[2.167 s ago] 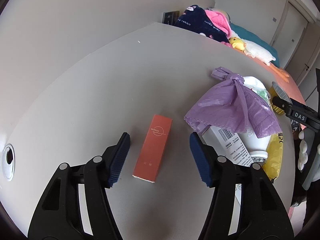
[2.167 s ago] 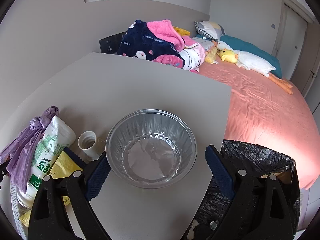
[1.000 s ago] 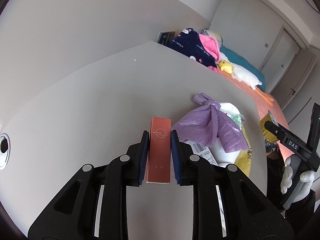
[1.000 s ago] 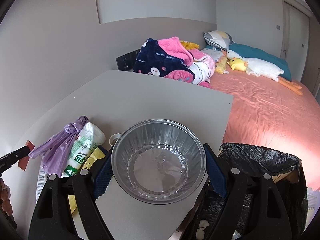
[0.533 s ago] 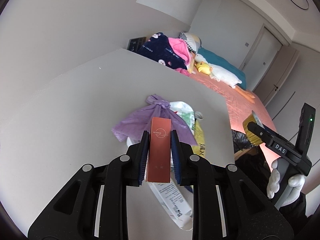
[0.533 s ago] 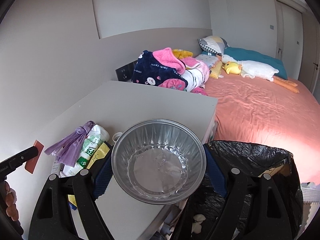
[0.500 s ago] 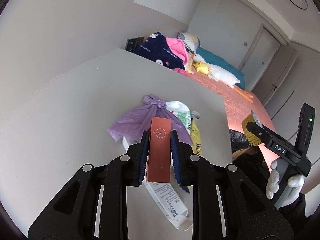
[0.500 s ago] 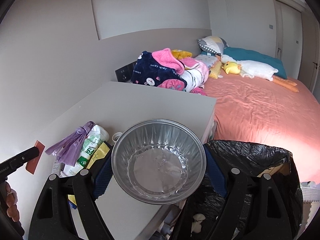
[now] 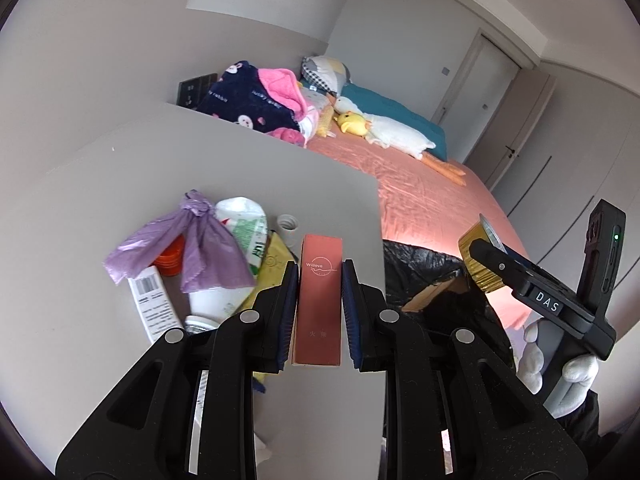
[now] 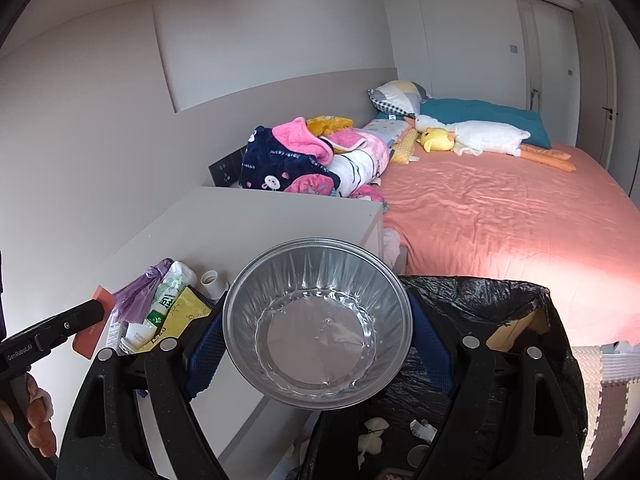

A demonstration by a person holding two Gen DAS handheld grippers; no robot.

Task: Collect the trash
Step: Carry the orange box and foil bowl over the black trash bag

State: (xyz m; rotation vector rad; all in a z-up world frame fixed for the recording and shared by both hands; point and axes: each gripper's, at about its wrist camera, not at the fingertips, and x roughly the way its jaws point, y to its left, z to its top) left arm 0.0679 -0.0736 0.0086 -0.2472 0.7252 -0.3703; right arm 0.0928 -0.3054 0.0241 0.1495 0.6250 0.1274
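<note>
The left gripper (image 9: pixel 320 300) jaws pinch a light, stiff red box (image 9: pixel 320 292) by its long sides; the right gripper (image 10: pixel 316 344) jaws hold a flimsy foil bowl (image 10: pixel 318 330) by its rim, likely easily dented.

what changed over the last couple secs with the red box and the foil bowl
The left gripper, open around the flat-lying slim red carton before, has shut on it and lifted it off the grey table toward the black-lined trash bin. The right gripper has taken up the round silver foil bowl and carried it over the bin's edge. The purple knotted bag and the white tube stayed put.
</note>
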